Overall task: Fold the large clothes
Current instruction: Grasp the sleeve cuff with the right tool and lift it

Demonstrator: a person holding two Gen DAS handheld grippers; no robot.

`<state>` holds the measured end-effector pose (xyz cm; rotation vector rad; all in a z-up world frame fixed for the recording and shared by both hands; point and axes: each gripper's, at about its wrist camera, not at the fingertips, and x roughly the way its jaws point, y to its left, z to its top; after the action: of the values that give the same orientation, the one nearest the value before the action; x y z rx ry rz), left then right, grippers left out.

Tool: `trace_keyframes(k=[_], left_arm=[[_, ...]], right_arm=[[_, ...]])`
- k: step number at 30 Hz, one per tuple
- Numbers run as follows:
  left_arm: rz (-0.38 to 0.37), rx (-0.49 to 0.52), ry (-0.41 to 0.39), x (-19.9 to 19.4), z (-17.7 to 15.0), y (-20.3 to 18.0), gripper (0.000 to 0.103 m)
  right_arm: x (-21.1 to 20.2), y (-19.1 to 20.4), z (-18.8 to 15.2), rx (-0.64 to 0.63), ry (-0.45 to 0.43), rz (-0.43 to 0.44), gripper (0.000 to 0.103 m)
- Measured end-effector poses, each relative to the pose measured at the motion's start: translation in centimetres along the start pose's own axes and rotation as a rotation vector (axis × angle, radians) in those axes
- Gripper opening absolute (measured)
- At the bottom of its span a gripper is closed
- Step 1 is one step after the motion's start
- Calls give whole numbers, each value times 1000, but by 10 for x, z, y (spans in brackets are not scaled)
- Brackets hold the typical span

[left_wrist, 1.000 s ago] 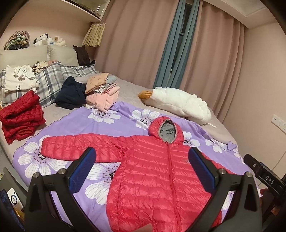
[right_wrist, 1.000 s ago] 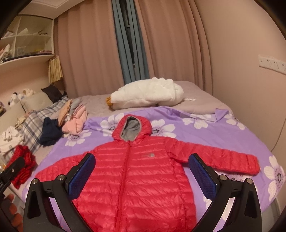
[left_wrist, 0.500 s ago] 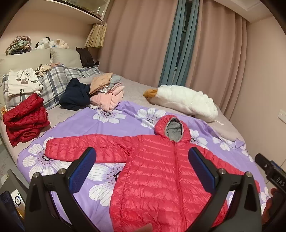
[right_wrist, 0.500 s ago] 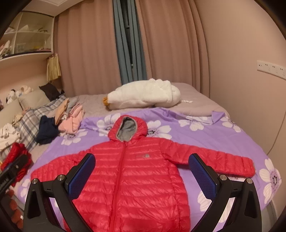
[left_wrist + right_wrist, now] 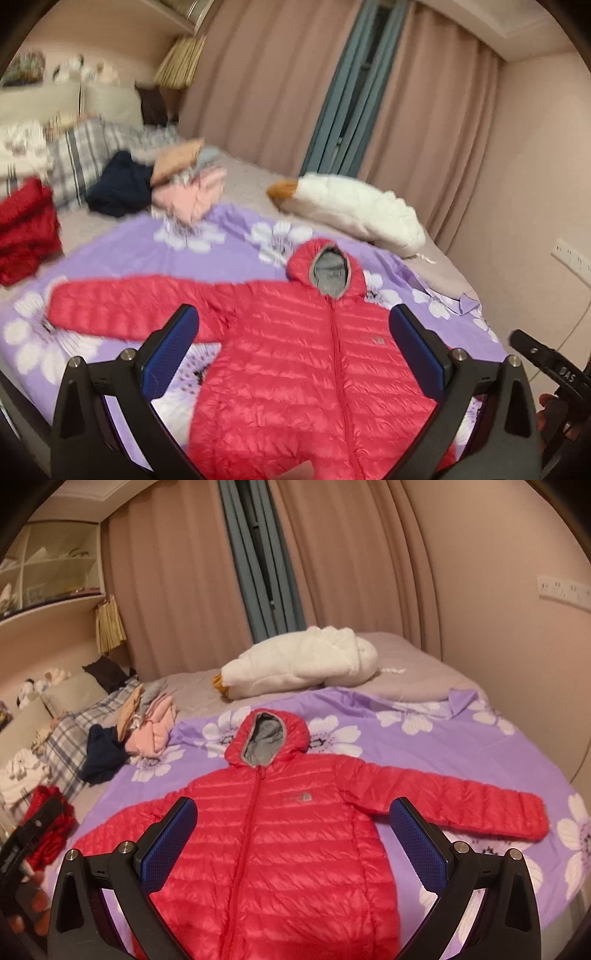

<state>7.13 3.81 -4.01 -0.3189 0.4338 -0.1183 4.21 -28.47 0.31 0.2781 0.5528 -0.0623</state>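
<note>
Jaws wide and empty, both grippers, left gripper and right gripper, hover over a red hooded puffer jacket spread flat on the floral bed sheet, folding unstarted; a sleeve grasp likely comes next.

Both grippers hang in the air with jaws spread wide and nothing between them: left gripper, somewhat blurred, and right gripper.

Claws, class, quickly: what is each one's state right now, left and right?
Left claw: open, holding nothing, above the red jacket.
Right claw: open, holding nothing, above the same jacket.
</note>
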Motion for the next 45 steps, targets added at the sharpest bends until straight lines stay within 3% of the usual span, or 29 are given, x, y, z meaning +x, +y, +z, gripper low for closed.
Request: trace_keyframes(k=[3, 5, 8, 10, 12, 13, 16, 20, 23, 27, 30, 36, 39, 44, 45], left_arm=[[-49, -56, 8, 28, 2, 18, 103], [-77, -107, 62, 54, 3, 36, 103], [-53, -142, 141, 95, -3, 60, 100], [-13, -136, 220, 122, -11, 74, 87], [-8, -192, 286, 149, -28, 96, 83], [7, -228, 334, 163, -36, 106, 73], [20, -299, 449, 196, -53, 120, 58], [-10, -211, 514, 220, -66, 105, 53], [17, -218, 519, 233, -76, 103, 51], [36, -210, 489, 239, -78, 101, 52], [35, -177, 472, 242, -82, 99, 53], [-16, -243, 452, 242, -83, 111, 54], [-20, -259, 448, 244, -83, 112, 54], [1, -208, 438, 247, -83, 103, 59], [3, -201, 436, 247, -83, 102, 60]], right_arm=[[11, -35, 6, 70, -10, -4, 103], [22, -65, 13, 130, 20, -56, 103], [32, -110, 19, 196, 21, -85, 103], [36, -146, 19, 269, 39, -104, 103], [40, -185, 13, 365, 39, -110, 103], [40, -202, 7, 431, 38, -116, 103], [44, -264, -31, 730, 62, -135, 103], [51, -319, -84, 1012, 88, -122, 103], [57, -337, -103, 1108, 64, -48, 103], [47, -330, -99, 1101, 19, -78, 102], [40, -331, -106, 1091, -8, -104, 96], [13, -350, -138, 1239, -138, -138, 93], [12, -361, -146, 1285, -182, -107, 93], [26, -361, -127, 1140, -204, -188, 91], [30, -359, -124, 1106, -214, -228, 79]])
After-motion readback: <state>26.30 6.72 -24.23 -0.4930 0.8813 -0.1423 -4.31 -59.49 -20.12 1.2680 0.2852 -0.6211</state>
